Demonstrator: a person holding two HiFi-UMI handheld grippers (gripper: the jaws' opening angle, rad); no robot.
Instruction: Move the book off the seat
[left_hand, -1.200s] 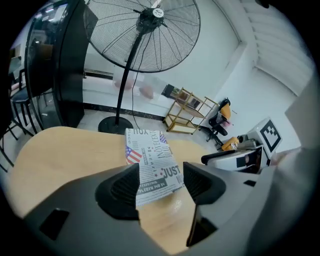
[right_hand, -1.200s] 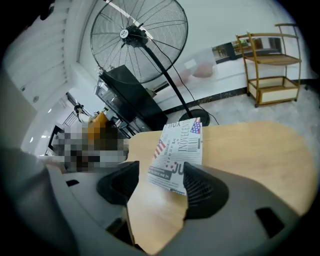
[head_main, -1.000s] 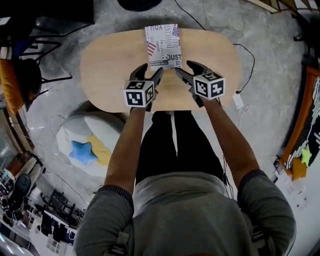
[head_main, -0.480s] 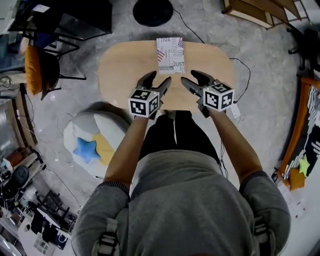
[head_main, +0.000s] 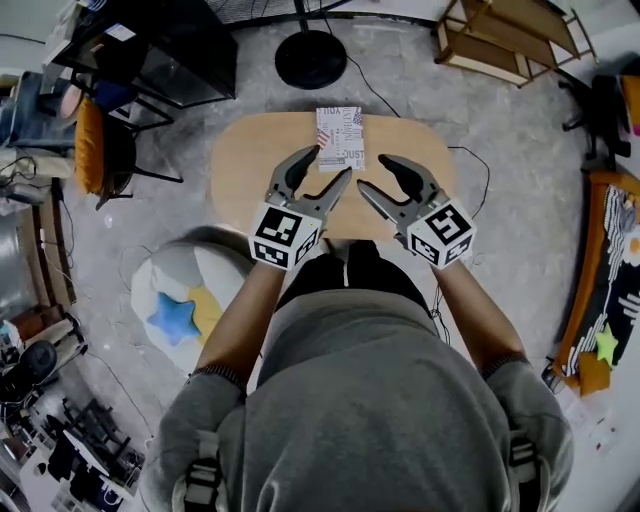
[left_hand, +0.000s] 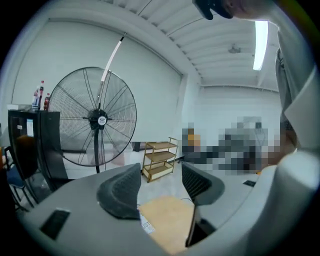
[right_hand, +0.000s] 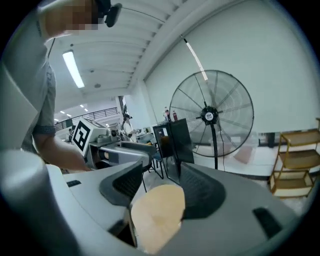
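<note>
Drawn back from the book (head_main: 340, 139), our left hand-held gripper (head_main: 330, 162) and right hand-held gripper (head_main: 372, 172) gape empty, and we judge a careless nudge could send it over the far edge of the surface (head_main: 250, 160).

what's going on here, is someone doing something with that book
A person stands at an oval wooden table with a hand-held gripper in each hand. The book lies flat near the table's far edge, and nothing is holding it. The left hand-held gripper and the right hand-held gripper both have their jaws apart with nothing between them, raised above the table on the near side of the book.
</note>
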